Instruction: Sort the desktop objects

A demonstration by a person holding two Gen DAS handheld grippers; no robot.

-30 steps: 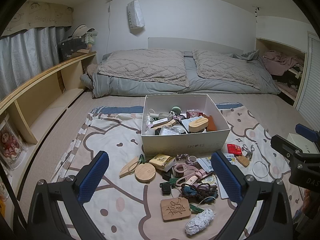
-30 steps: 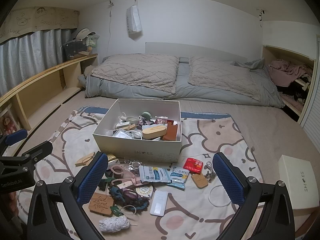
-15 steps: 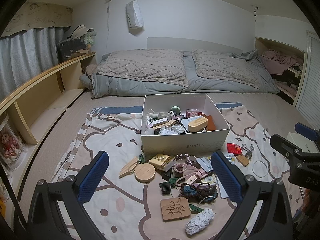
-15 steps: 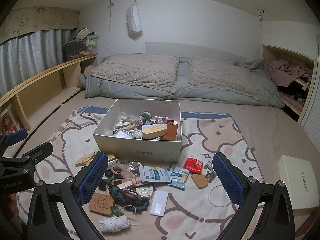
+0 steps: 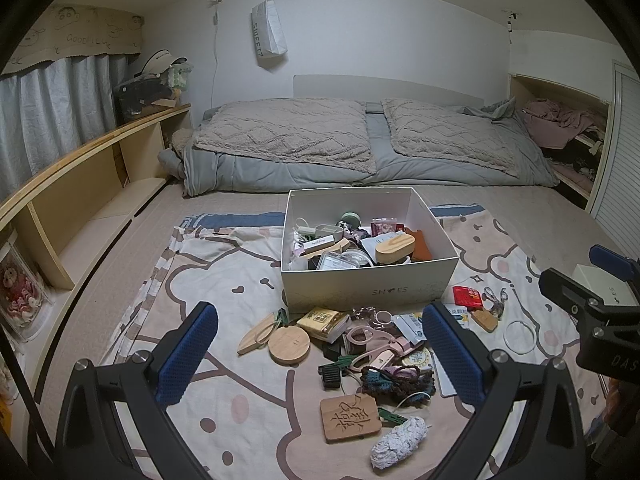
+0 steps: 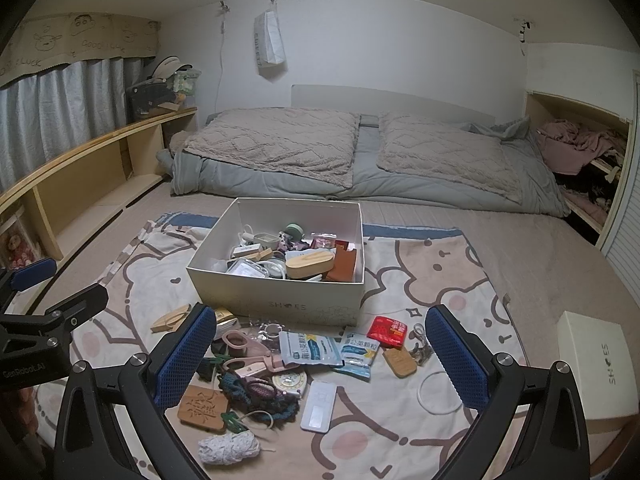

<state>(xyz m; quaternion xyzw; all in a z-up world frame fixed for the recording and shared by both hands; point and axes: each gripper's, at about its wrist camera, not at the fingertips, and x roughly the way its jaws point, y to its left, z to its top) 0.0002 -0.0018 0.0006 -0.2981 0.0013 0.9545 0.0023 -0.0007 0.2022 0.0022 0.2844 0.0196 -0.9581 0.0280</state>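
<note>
A white shoe box [image 5: 368, 292] [image 6: 280, 304] stands open on a cartoon-print blanket, holding several small items. In front of it lies a loose pile: a round wooden disc [image 5: 289, 346], a carved wooden plaque [image 5: 350, 418] [image 6: 203, 408], pink scissors [image 6: 244, 350], a white yarn ball [image 5: 399, 442], blue-white sachets [image 6: 310, 348], a red packet [image 6: 387, 331] and a white bar [image 6: 319, 406]. My left gripper [image 5: 319, 314] hangs open above the pile's left part. My right gripper [image 6: 320, 312] hangs open above its right part. Neither holds anything.
The box lid [image 6: 596, 368] lies at the far right, off the blanket [image 5: 224, 280]. Folded grey bedding [image 6: 360, 160] fills the back. A long wooden shelf [image 5: 80, 184] runs along the left wall. A white ring [image 6: 440, 392] lies right of the pile.
</note>
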